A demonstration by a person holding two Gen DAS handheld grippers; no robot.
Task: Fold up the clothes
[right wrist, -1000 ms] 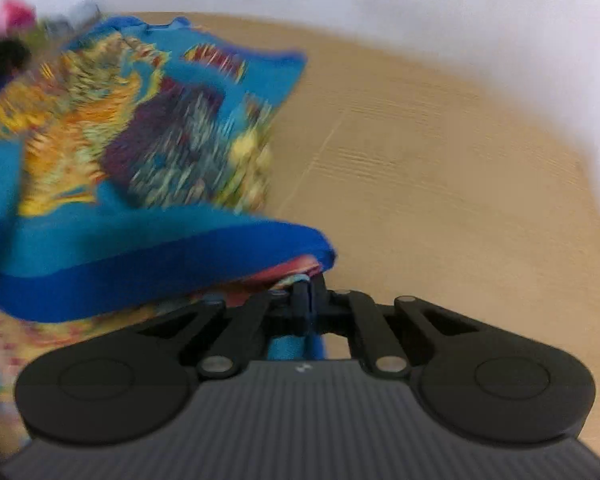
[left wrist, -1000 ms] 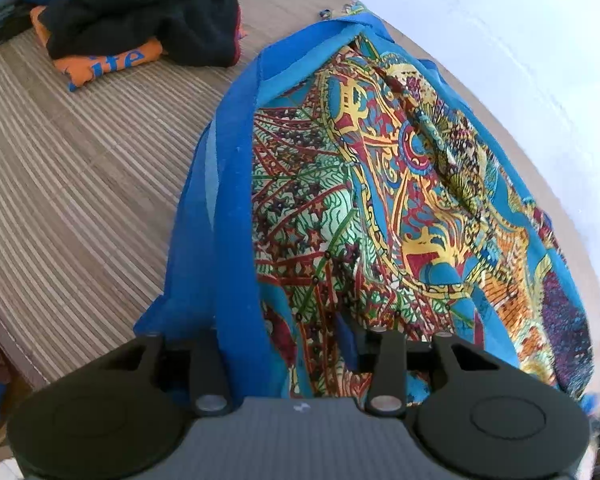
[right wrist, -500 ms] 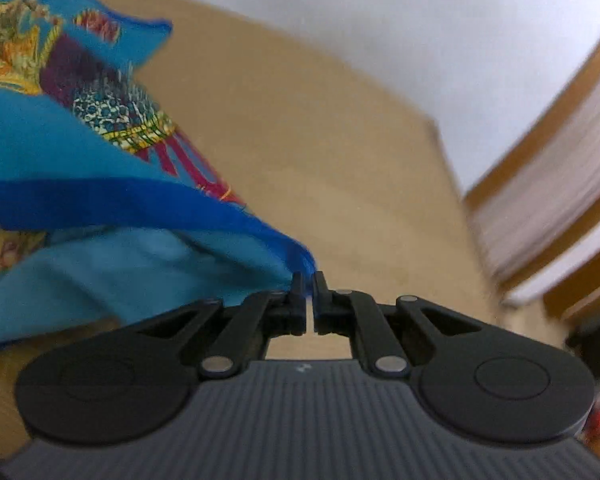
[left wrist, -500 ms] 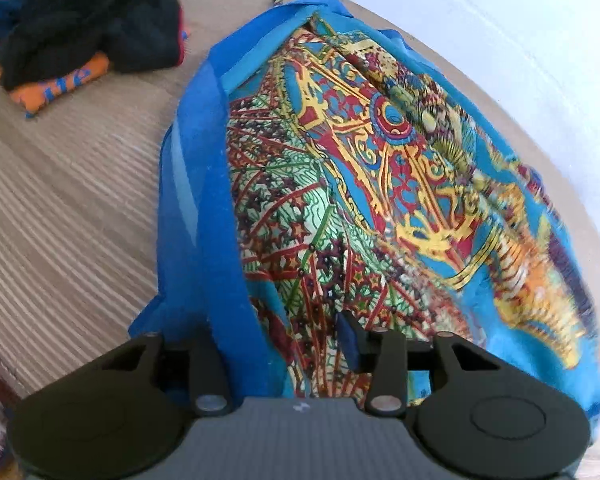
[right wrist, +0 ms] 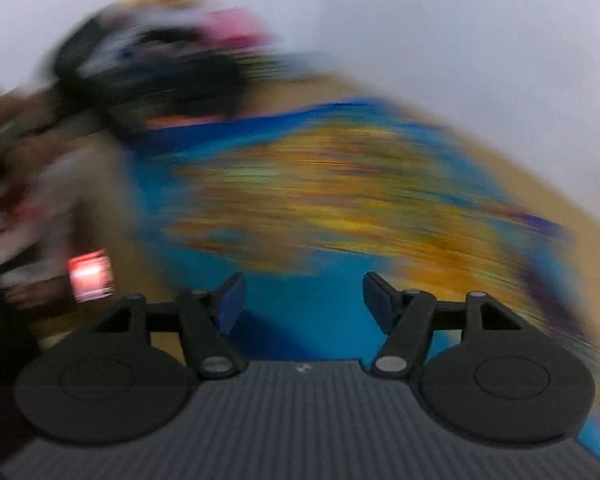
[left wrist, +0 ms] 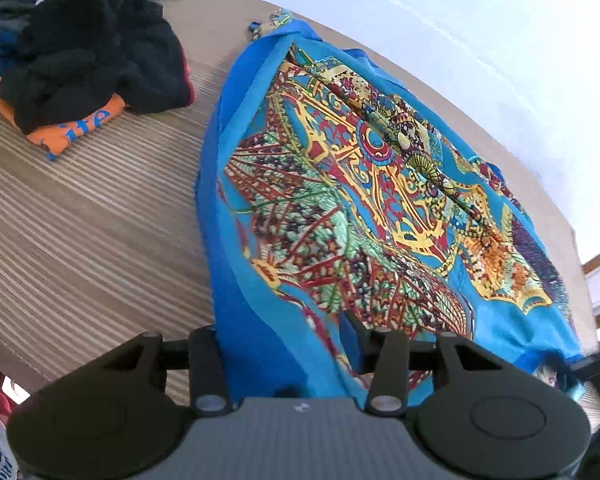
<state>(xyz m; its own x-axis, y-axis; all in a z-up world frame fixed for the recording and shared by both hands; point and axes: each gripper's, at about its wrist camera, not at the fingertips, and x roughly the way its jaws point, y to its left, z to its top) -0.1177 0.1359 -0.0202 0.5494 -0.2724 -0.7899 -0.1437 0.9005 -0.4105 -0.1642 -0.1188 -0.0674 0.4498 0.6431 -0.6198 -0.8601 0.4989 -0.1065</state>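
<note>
Wooden surface (left wrist: 80,240), white wall behind. Patterned blue garment (left wrist: 360,200) lies flat near the far edge. Left tongs (left wrist: 284,352) half-open, opening, cloth bunched between; right tongs (right wrist: 304,304) wide, opening, empty. Regrip near-edge corners evenly before folding.

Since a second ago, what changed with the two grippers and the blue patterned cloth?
The right gripper let go of the cloth's blue edge; its jaws are opening, empty, and it swung back over the blue patterned cloth. The left gripper still has cloth bunched between its fingers. The black clothes pile stayed put.
</note>
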